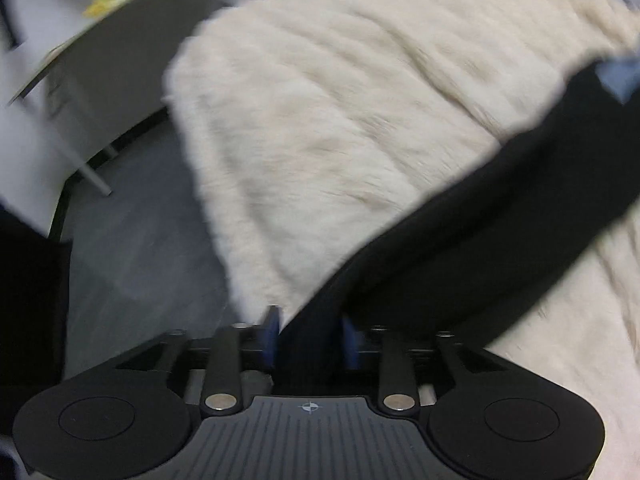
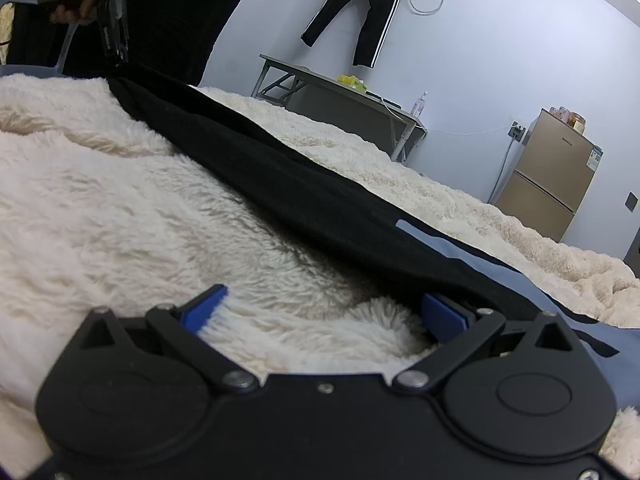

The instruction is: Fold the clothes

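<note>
Stretched long across the cream fleece blanket (image 2: 120, 208), the black garment (image 2: 304, 196) runs from the left gripper (image 1: 310, 340) at one end to the right gripper (image 2: 324, 312) at the other. Left tongs grasp a fold of it; right tongs spread wide, empty, fabric just beside one blue pad. Beyond the blanket: folding table (image 2: 340, 92), fridge (image 2: 552, 176).

A black garment (image 2: 280, 176) lies stretched across the cream fleece-covered bed (image 2: 100, 200).
</note>
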A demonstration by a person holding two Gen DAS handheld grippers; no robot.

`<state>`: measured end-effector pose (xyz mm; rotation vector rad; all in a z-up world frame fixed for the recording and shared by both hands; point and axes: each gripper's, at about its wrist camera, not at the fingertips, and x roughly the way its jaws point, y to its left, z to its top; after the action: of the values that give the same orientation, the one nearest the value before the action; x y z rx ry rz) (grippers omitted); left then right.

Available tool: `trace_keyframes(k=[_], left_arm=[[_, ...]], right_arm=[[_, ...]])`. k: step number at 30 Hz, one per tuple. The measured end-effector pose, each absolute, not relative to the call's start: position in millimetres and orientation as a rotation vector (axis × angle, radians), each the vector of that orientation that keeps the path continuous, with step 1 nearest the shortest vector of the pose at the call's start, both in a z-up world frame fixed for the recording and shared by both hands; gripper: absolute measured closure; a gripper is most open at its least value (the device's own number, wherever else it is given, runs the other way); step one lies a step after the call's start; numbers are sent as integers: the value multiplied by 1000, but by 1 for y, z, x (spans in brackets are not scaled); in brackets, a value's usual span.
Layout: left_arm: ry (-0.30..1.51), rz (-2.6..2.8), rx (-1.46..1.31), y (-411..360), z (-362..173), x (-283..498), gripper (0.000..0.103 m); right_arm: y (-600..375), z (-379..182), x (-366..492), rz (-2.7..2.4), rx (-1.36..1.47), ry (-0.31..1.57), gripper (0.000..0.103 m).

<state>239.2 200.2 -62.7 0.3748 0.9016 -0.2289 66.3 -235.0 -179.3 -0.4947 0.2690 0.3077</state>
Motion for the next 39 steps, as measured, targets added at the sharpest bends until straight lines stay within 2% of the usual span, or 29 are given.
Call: trace_keyframes(k=[4,8,11,12,19,23,24,25,26,27,33,39], left_arm=[[794,-59,223,232,-48,235,64],[759,45,60,261,-44,227,64],[766,-4,-173,287,-48,217,54],[770,-22,-239,294,-52,213,46],[812,-92,-693,328,-99,199,45],[882,-146,-607,309,-102,202,47],[901,-163,-569,303,-101,202,54],[916,-174,-540,298,-101,201,78],[928,-183,-516,294,-101,201,96],[944,-192,-484,290,-101,201,102],[1037,-214,-310,284,-94,191,102],[987,-131,-265,298,-76,177,101]], right_arm=[[-235,-179,67,308,-496,268,0],[-235,-179,67,308,-496,269,0],[-234,-178,67,307,-498,269,0],[-234,-178,67,307,-498,269,0],[-233,-178,67,306,-500,269,0],[-233,-178,67,306,-500,269,0],[-233,-178,67,306,-500,269,0],[-233,-178,67,306,-500,268,0],[-233,-179,67,306,-500,268,0],[-233,-179,67,306,-500,268,0],[-232,-178,68,306,-499,268,0],[-232,-178,69,306,-500,267,0]])
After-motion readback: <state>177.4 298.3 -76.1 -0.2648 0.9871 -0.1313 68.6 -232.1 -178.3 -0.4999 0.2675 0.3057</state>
